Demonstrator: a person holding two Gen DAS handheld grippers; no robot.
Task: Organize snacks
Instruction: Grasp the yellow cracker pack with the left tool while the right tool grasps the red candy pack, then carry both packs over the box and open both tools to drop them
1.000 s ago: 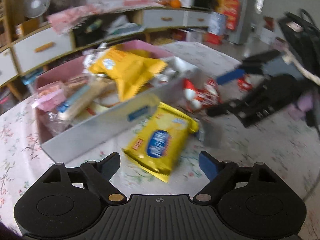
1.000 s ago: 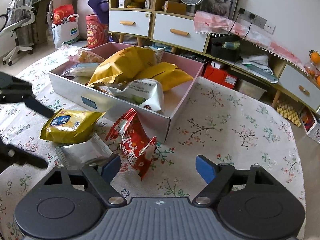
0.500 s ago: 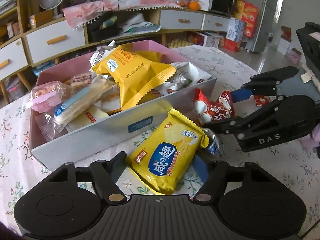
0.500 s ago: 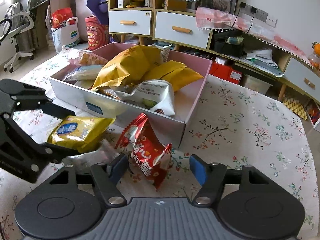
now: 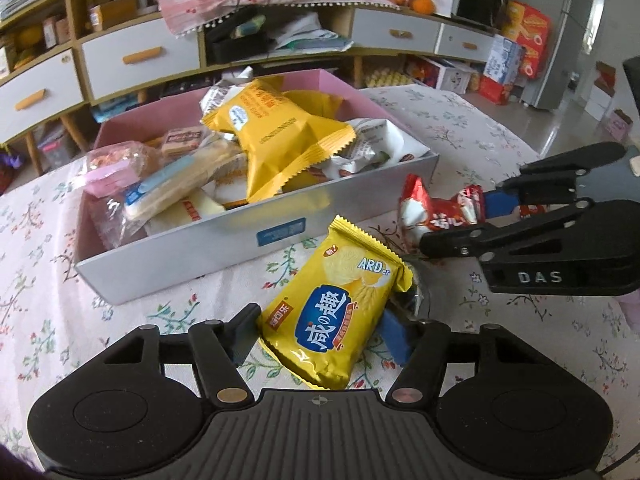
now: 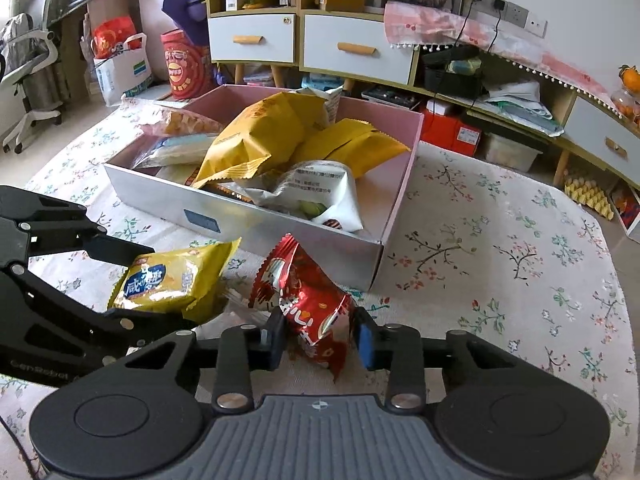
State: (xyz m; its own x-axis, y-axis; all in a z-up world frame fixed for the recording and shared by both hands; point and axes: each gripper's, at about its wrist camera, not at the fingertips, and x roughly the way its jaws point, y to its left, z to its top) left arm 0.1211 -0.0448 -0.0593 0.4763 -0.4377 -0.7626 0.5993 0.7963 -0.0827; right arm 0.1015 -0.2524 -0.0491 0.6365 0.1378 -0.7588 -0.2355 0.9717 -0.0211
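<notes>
Both grippers are clamping snack packets just in front of the snack-filled box.

The left gripper [image 5: 320, 338] is pinching the lower end of the yellow biscuit packet [image 5: 340, 312], which is lying on the floral tablecloth [image 5: 480, 140] close to the grey front wall of the pink-lined box [image 5: 180, 256]. The right gripper [image 6: 320, 338] is squeezing the red snack packet [image 6: 304, 292] between its blue-padded fingers, beside the box's near corner. A crumpled clear wrapper [image 5: 416, 296] is lying between the two packets, partly under the yellow one. The box is sitting heaped with yellow bags [image 6: 256, 140], a white bag [image 6: 316, 196] and small bars, crowding the space behind its front wall. Behind it, a low cabinet [image 6: 340, 48] with white drawers is standing along the wall.
</notes>
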